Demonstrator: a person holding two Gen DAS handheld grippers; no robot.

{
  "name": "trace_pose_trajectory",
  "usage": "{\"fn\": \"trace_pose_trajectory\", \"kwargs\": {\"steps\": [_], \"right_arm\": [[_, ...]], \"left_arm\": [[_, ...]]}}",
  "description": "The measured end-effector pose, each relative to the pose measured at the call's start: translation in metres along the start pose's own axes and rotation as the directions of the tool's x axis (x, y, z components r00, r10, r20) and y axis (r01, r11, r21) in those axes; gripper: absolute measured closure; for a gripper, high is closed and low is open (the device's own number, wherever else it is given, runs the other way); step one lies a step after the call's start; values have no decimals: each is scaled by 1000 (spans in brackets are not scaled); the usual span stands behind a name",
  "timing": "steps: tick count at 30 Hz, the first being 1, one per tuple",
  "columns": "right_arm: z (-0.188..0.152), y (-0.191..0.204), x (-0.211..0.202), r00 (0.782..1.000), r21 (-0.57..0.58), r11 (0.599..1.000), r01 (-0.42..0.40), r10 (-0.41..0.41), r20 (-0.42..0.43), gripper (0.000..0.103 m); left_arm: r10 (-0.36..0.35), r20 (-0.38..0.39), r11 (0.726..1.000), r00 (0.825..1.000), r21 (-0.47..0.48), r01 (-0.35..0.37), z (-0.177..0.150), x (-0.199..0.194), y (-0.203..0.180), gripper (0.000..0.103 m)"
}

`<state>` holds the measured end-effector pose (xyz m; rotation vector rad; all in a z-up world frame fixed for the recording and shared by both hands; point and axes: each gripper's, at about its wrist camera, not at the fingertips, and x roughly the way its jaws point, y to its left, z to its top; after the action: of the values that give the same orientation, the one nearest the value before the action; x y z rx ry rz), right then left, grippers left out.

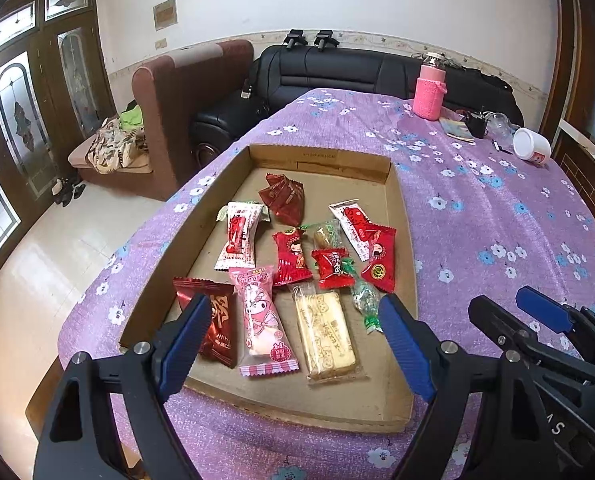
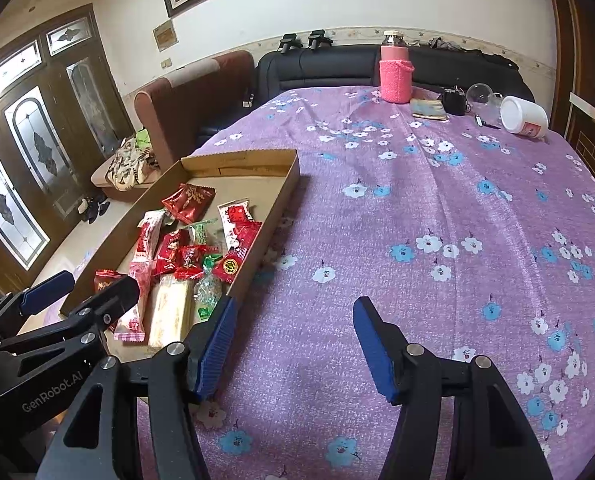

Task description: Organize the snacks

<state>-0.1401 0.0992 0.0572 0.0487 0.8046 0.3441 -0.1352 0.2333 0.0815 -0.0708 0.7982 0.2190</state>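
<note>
A shallow cardboard tray lies on the purple flowered tablecloth and holds several wrapped snacks: a pink cartoon pack, a clear biscuit pack, a dark red pack and red candies. My left gripper is open and empty, above the tray's near end. My right gripper is open and empty over bare cloth, right of the tray. The right gripper also shows at the right of the left wrist view; the left gripper shows at the left of the right wrist view.
At the table's far end stand a pink-sleeved bottle, a white cup on its side, a black charger and a clear glass. A black sofa and a brown armchair lie beyond the table.
</note>
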Motion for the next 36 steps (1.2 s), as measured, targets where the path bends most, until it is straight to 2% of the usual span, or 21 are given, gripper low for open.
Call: {"fn": "trace_pose_trajectory", "kwargs": {"steps": [36], "right_arm": [[-5, 4, 12, 999, -28, 999, 36, -36, -22, 35]], "left_arm": [[-18, -58, 1000, 998, -24, 17, -3, 22, 8, 18]]}}
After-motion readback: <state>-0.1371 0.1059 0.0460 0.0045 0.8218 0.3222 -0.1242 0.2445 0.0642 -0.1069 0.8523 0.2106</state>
